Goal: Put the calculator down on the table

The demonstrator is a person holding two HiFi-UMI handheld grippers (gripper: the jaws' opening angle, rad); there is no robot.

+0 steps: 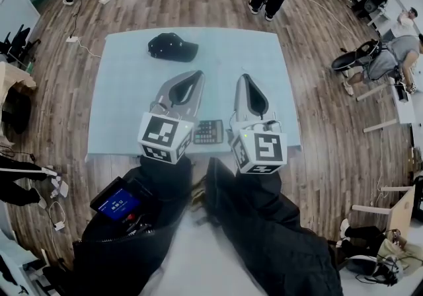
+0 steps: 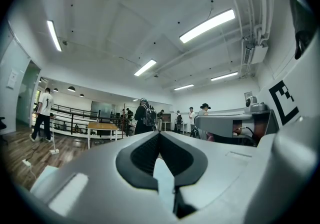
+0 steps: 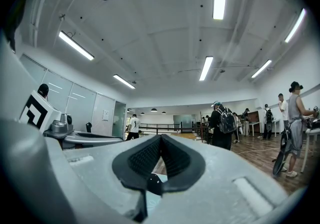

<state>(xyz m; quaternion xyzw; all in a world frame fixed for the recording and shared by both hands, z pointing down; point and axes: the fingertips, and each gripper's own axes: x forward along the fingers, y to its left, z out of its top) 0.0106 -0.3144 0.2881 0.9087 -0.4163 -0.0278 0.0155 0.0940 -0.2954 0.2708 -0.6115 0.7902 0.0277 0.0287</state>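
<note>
The calculator (image 1: 209, 131) lies flat on the tabletop (image 1: 125, 96), close to its near edge, between the two grippers. The left gripper (image 2: 160, 134) and the right gripper (image 3: 161, 136) both have their jaws pressed together, with nothing inside. I judge that a careless pull back of either gripper could push the calculator over that edge. A black cap (image 1: 173, 47) rests near the far edge.
</note>
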